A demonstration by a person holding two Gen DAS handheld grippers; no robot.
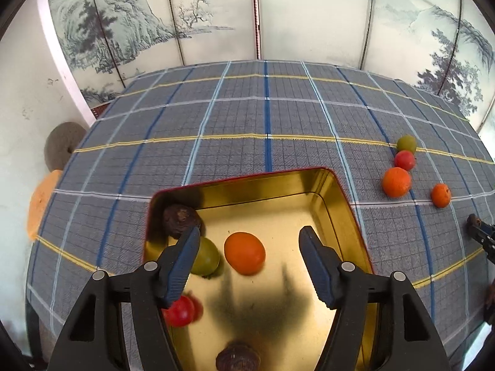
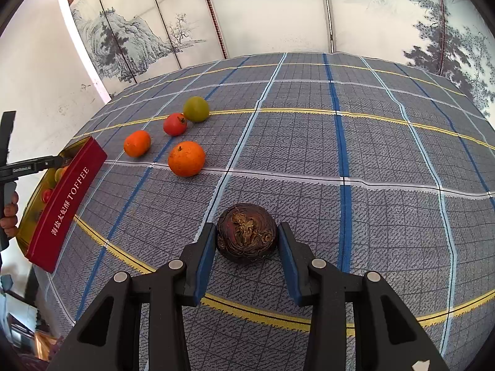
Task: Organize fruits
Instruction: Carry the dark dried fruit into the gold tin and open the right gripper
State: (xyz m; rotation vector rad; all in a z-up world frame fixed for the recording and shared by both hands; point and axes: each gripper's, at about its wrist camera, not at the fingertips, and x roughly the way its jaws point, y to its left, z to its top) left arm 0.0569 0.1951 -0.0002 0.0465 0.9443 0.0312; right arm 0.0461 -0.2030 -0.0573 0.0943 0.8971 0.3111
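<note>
The left gripper point(image 1: 249, 241) is hanging over the gold tin point(image 1: 340, 191), jaws standing apart with nothing pressed between them. An orange point(image 1: 244, 253) is lying loose in the tin between the fingers, a green fruit point(image 1: 206, 256) just beside it, a red one point(image 1: 182, 310) nearer, a dark fruit point(image 1: 179, 220) sitting in the far corner. Out on the checked cloth point(image 1: 216, 123), four more fruits point(image 1: 396, 181) are waiting to the right.

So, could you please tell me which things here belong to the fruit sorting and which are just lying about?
Job:
- gold tin
- fruits in the tin, e.g. orange
- four loose fruits
- dark brown fruit in the right gripper
- left gripper, open

Lying about:
- checked cloth
- painted screen
- grey and orange cushions
</note>
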